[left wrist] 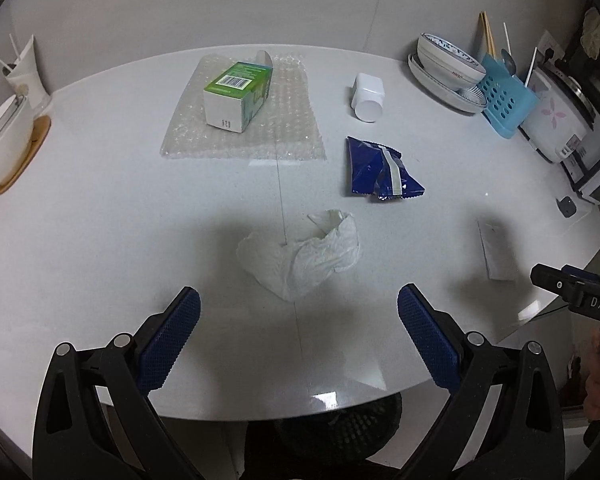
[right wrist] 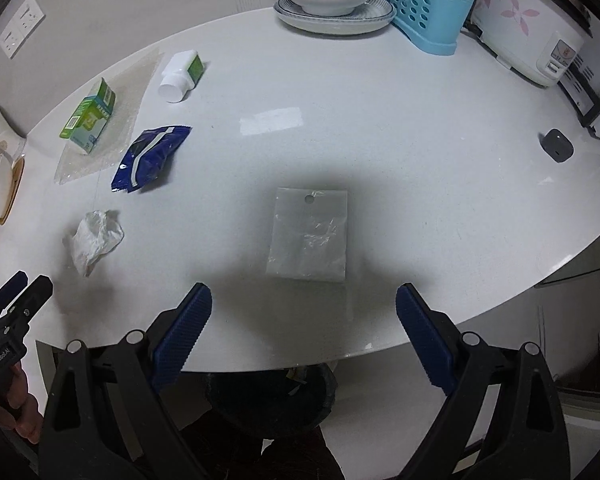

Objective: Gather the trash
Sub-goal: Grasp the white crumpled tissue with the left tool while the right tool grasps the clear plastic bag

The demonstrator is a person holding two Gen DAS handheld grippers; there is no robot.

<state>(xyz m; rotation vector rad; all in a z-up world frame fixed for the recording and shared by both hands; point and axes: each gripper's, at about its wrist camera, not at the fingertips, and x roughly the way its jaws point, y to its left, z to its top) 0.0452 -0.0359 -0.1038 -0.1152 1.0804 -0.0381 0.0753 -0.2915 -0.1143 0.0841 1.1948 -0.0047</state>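
Observation:
A crumpled white tissue (left wrist: 304,258) lies on the white table just beyond my left gripper (left wrist: 298,332), which is open and empty. A flat clear plastic bag (right wrist: 310,234) lies just ahead of my right gripper (right wrist: 304,320), also open and empty. Farther off are a blue snack wrapper (left wrist: 380,172), a white bottle on its side (left wrist: 367,96), and a green and white carton (left wrist: 238,94) on bubble wrap (left wrist: 292,128). A black trash bin (right wrist: 272,404) stands below the table's near edge. The same tissue (right wrist: 94,238) and wrapper (right wrist: 152,158) show in the right wrist view.
Bowls on a plate (right wrist: 332,0), a blue utensil basket (right wrist: 428,12) and a rice cooker (right wrist: 532,28) line the far right. A white bowl on a wooden coaster (left wrist: 4,148) sits at the left edge. A small dark object (right wrist: 556,146) lies at the right.

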